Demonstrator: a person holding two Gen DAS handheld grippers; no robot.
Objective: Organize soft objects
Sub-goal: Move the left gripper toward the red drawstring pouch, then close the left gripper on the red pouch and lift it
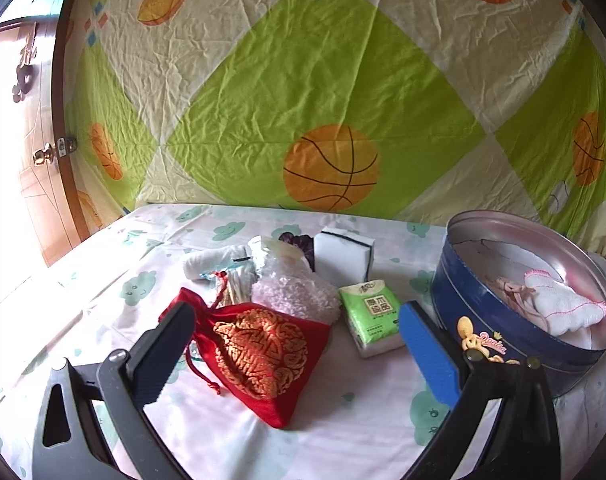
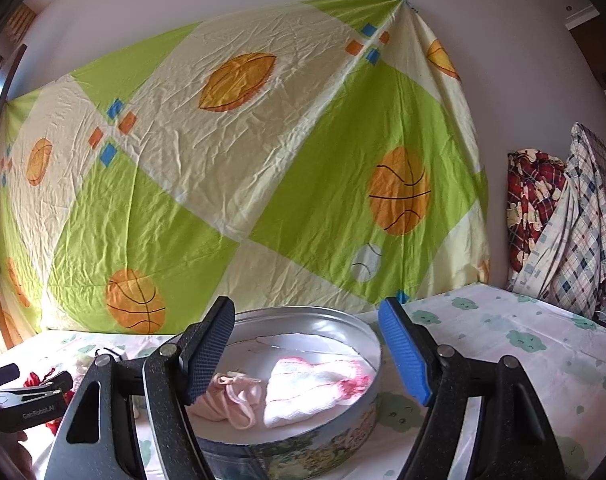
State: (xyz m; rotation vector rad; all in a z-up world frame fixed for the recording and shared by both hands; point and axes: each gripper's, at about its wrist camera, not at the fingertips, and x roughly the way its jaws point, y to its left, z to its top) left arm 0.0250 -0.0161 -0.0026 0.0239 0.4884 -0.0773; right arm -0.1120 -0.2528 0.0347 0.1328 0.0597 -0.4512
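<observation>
Reaching for the red drawstring pouch (image 1: 263, 354) looks like the step in hand: the left gripper (image 1: 295, 344) hangs spread wide over it, nothing between its fingers, the dark finger at about 9 o'clock of the pouch and the blue one off at 3 o'clock, close to the tin. To do it well, I would come down so that both pads bracket the embroidered body of the pouch rather than the loose cord (a cord alone would let the bag swing and slip). Pinch low and in the middle, since soft cloth bunches and thins under pressure.

Just past the pouch, at its 2 o'clock, lies the green tissue pack (image 1: 371, 314), near enough for the blue finger to nudge it on closing, so the approach should lean slightly toward 9 o'clock. Behind these sit a fluffy pale pink item (image 1: 299, 294), a bundle of cotton swabs (image 1: 239, 290), a rolled white cloth (image 1: 211, 264) and a white sponge block (image 1: 345, 258), all crowded together on the cloud-print sheet (image 1: 103, 300).

The blue round tin (image 1: 483, 320), at 3 o'clock of the pile, already holds a white knitted piece with pink trim (image 2: 315, 384) and a small pink garment (image 2: 231, 398). The right gripper (image 2: 307, 356) hovers above the tin's rim, likewise parted and empty; it could steady the tin, which may slide on the sheet.

Farthest off hangs the basketball-print cloth (image 1: 331, 80).
</observation>
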